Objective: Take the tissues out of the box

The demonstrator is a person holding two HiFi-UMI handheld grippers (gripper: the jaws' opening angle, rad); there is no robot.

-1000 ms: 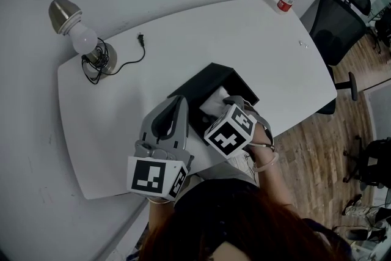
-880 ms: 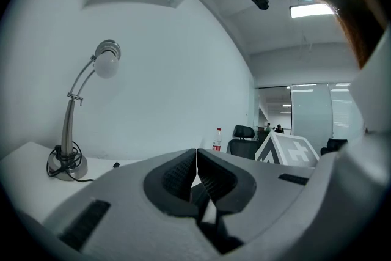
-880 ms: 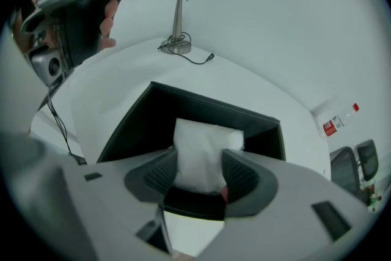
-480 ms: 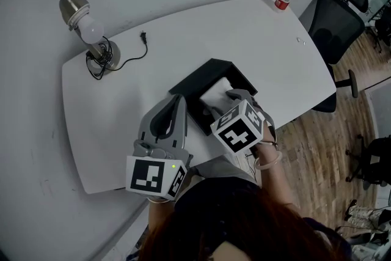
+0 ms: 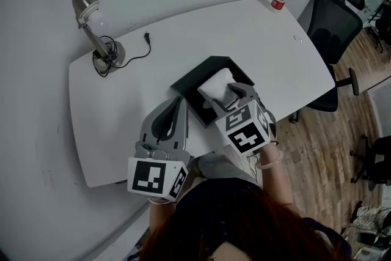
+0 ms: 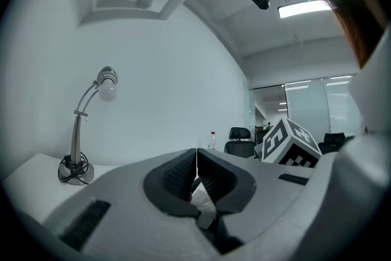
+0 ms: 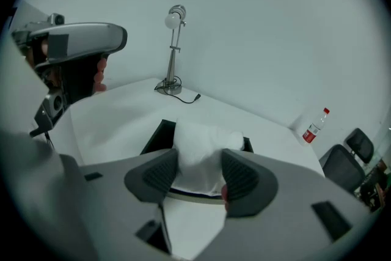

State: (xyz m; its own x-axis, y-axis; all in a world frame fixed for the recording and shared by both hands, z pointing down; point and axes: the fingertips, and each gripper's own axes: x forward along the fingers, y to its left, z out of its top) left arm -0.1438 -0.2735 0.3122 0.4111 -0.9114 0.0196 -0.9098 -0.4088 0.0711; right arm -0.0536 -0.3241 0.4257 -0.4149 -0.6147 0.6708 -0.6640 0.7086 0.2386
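Surface notes.
Tissues soft crumpled white paper; box matt black; table smooth matt white; lamp brushed metal; right gripper matt grey plastic, ribbed dark pads.

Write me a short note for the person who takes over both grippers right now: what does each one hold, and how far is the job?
Left gripper: jaws together, nothing in them, beside the black box on its left.
Right gripper: closed on the white wad of tissues, right over the open box.
Done: the tissues are gripped and seem partly raised out of the box.
Left: lift them fully clear, then probably lay them on the table.
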